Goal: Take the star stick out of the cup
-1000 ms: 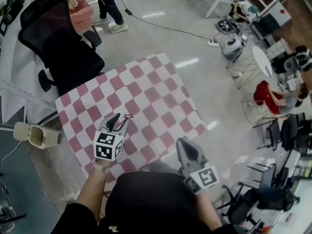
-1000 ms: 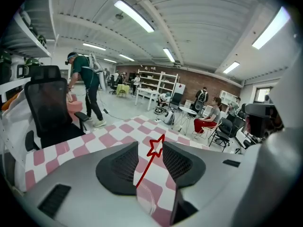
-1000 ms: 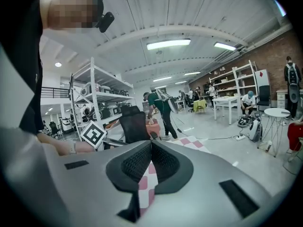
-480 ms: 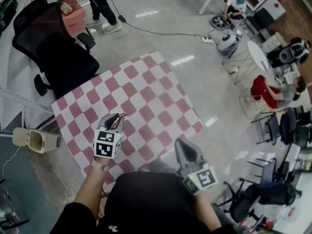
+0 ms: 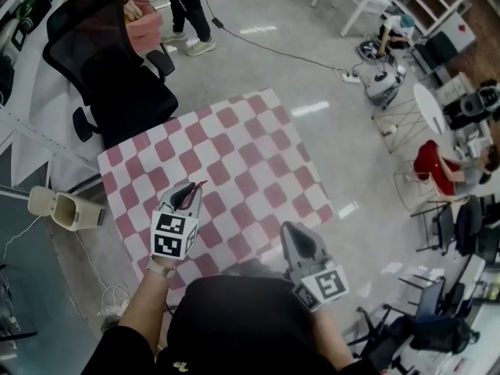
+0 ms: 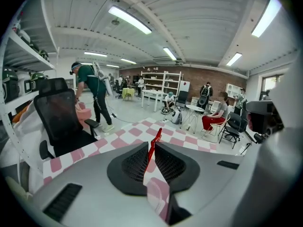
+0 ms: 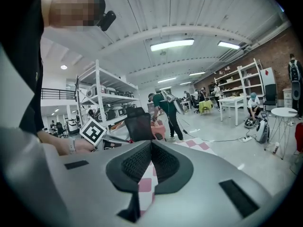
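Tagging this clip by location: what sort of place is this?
Likely a lab or workshop hall: metal shelving racks of equipment, a black office chair, and a wide polished floor.

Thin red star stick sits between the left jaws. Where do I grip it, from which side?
The thin red star stick lies along the left gripper's gap, jaws closing on it. So grip the shaft below the star, pads on either side, coming from its tail.

We wore a black top [image 5: 234, 326]; our left hand-held gripper [image 5: 187, 196] and right hand-held gripper [image 5: 294, 234] were grey, with black-and-white square markers.
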Tool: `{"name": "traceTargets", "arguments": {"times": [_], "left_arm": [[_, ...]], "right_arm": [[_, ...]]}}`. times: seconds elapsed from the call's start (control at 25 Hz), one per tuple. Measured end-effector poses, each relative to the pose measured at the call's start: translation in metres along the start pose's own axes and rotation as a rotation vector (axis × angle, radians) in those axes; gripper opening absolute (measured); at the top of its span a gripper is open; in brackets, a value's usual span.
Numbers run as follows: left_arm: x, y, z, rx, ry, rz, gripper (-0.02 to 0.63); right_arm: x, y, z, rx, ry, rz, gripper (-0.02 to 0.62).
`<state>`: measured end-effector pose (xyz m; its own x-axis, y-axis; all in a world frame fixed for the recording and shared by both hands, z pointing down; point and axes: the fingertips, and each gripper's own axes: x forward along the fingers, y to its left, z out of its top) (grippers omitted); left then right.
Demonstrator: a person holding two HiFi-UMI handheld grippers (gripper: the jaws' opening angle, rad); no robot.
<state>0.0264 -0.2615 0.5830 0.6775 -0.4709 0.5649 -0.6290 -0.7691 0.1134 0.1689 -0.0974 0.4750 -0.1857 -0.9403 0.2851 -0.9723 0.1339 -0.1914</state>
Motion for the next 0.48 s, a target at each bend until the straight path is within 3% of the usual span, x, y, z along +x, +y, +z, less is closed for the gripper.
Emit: {"name": "traceTargets", "arguments": {"times": [0.48], "left_arm": [[-0.086, 0.014, 0.037, -0.046, -0.183, 0.158, 0.055]], "right_arm": [[0.024, 0.033, 0.015, -0.037, -0.052, 0.210, 0.008]]}}
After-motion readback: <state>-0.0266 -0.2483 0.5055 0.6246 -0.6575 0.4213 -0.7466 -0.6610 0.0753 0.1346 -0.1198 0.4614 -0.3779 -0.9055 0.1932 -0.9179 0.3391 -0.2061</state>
